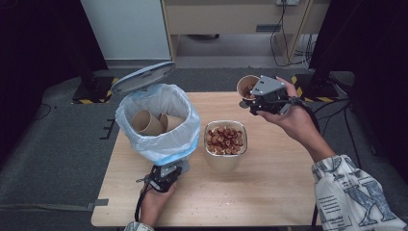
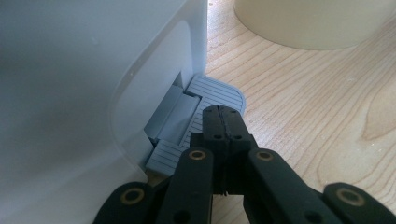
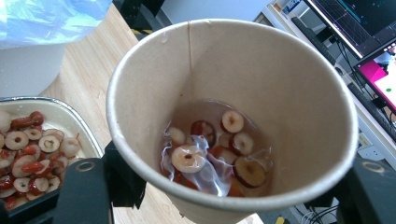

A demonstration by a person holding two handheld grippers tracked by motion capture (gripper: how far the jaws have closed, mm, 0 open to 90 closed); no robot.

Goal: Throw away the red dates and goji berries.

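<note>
My right gripper is shut on a brown paper cup, held in the air above the table's far right part. The right gripper view looks into that paper cup: sliced red dates lie in a little liquid at its bottom. A cream container full of date slices stands mid-table. My left gripper is shut, its tip resting on the grey pedal of a white bin. The bin's lid stands open.
Two used paper cups lie inside the bin's pale blue liner. In the left gripper view the container's base is just beyond the pedal. Bare wood lies at the table's front right. Cables and furniture stand beyond the far edge.
</note>
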